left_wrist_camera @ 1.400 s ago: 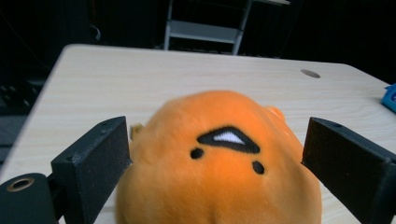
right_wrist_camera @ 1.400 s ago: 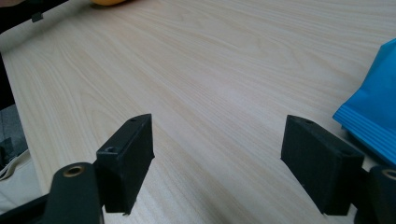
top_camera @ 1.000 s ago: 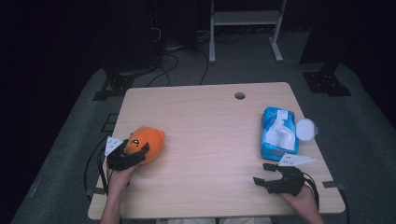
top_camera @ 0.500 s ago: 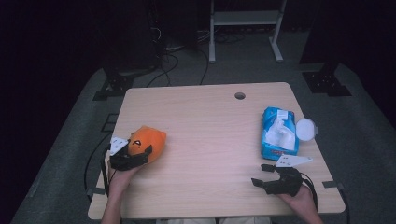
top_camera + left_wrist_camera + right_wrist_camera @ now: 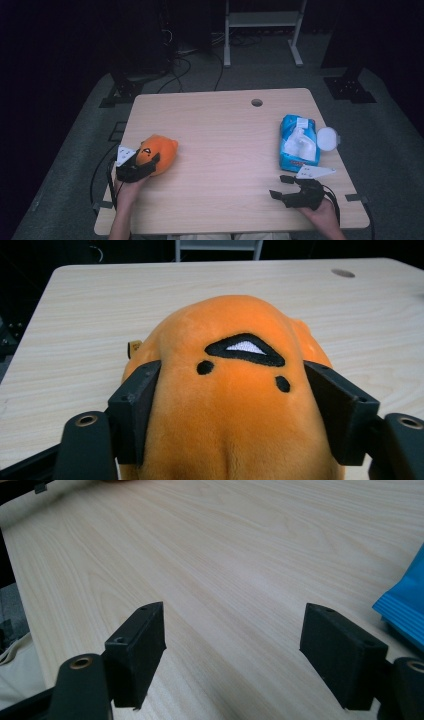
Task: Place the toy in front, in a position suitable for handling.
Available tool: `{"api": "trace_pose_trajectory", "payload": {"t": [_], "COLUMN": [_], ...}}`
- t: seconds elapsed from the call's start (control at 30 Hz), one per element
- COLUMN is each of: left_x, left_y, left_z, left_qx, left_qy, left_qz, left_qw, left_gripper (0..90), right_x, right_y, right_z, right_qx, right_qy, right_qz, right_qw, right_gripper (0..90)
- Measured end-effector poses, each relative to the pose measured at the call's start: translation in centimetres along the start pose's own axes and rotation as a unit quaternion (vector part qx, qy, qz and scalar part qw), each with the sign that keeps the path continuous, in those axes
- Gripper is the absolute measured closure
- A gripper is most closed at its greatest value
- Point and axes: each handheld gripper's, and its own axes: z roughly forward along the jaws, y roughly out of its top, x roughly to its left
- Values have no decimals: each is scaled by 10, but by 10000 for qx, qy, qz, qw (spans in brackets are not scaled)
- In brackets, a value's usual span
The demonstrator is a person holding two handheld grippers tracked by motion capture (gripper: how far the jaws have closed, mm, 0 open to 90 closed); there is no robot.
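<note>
Orange plush toy (image 5: 159,151) lower left of high view, on table (image 5: 220,130). Left gripper (image 5: 142,167) jaws just closed in, pads pressing plush flanks. Right gripper (image 5: 284,187) lower right, jaws wide apart, nothing between, just below blue wipes pack (image 5: 298,143).

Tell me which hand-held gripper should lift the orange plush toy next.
Left. The left hand-held gripper has just been closing, pads pressing the orange plush toy; the right hand-held gripper sits open beside the blue wipes pack.
</note>
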Motion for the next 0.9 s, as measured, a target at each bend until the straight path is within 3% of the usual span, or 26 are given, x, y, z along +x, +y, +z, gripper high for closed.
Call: {"api": "trace_pose_trajectory", "payload": {"t": [0.3,0.43,0.57,0.9], "left_x": [-1,-1,2,2], "left_y": [1,5,4,13], "left_z": [-2,-5,-7,-19], "left_qx": [-91,-172,-226,-644], "left_qy": [53,109,51,-68], "left_qz": [-46,-200,-327,-488], "left_qw": [9999,9996,9992,9967], "left_gripper": [368,424,426,426], "right_x": [-1,-1,-1,-1], "right_y": [0,0,0,1], "right_z": [-2,-2,-3,-3], "right_qx": [-88,-93,-141,-138], "right_qy": [-24,-34,-37,-31], "right_qz": [51,39,77,37], "right_qw": [9999,9999,9999,9999], "right_gripper": [248,248,248,248]}}
